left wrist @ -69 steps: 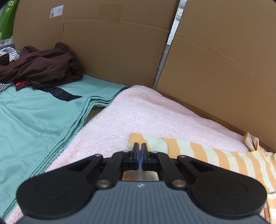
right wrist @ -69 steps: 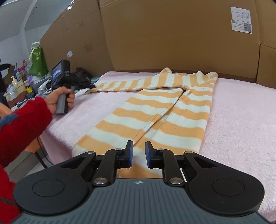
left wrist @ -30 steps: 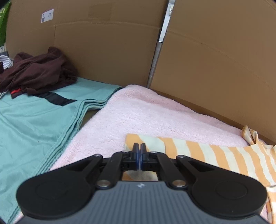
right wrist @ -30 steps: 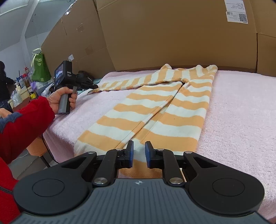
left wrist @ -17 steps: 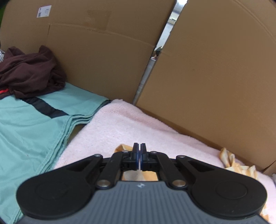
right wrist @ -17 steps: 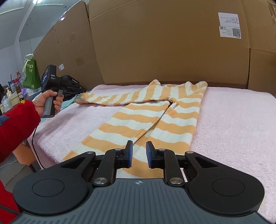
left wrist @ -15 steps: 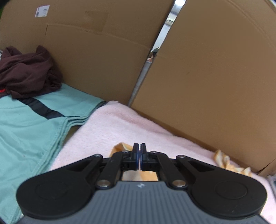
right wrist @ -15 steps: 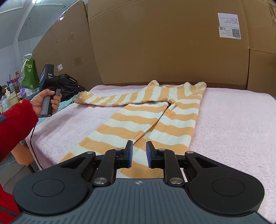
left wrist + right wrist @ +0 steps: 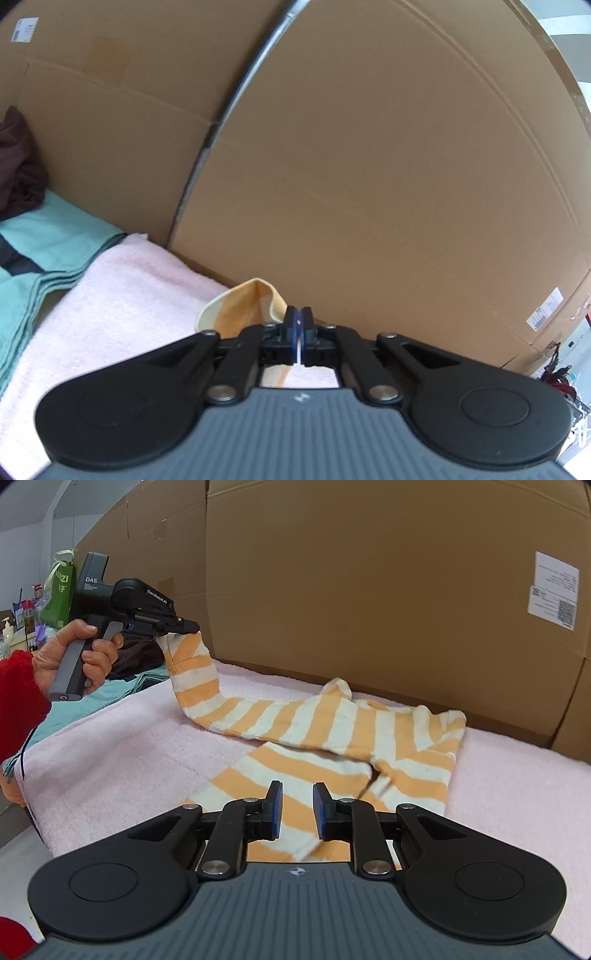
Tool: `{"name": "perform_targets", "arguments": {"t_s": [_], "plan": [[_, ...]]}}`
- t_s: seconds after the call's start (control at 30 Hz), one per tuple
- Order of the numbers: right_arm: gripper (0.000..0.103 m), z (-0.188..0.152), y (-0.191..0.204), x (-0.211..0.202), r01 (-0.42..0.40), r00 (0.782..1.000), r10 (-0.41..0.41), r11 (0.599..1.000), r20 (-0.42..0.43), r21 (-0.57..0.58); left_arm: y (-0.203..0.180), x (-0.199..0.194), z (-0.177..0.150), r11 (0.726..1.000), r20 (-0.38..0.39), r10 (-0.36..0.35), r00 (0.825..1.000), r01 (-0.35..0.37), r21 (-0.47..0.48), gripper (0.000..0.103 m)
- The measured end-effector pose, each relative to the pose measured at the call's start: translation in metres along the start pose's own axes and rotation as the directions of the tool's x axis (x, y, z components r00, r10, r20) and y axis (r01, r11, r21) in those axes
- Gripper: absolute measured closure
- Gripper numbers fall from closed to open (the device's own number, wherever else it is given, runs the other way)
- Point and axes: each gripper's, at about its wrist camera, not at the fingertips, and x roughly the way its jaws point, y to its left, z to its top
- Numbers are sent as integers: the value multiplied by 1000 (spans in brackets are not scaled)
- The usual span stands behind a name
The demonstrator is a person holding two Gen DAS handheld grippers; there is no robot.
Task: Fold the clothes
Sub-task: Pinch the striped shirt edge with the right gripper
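Note:
An orange-and-white striped garment lies on the pink towel. My left gripper is shut on the cuff of its sleeve, which curls up beside the fingers. In the right wrist view the left gripper holds that sleeve lifted well above the towel, a hand gripping its handle. My right gripper is open, low over the garment's near hem, with nothing between its fingers.
Cardboard walls close off the back of the surface. A teal cloth and a dark maroon garment lie to the left. A red sleeve and a green bag are at the far left.
My left gripper has risen and swung right with the sleeve cuff, pulling the sleeve off the towel. The garment's body has bunched. The right gripper has stayed open by the hem.

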Motion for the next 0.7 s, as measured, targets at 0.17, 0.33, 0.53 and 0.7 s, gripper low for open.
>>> {"name": "perform_targets", "arguments": {"t_s": [0.17,0.33,0.53,0.7], "plan": [[72,30,31,35,-5,998,13,990,55,-141,-21,3,9,999,-8,-35,999,35,37,103],[67,59,62,71,-3,994,34,960,107,-278,-37,9,14,997,-25,-63,998,64,35,103],[65,78,95,107,98,986,-42,929,163,-357,-53,20,13,997,-64,-74,995,76,17,103],[49,81,106,127,156,979,-95,917,178,-367,-56,22,14,996,-84,-88,993,89,6,103]]}}
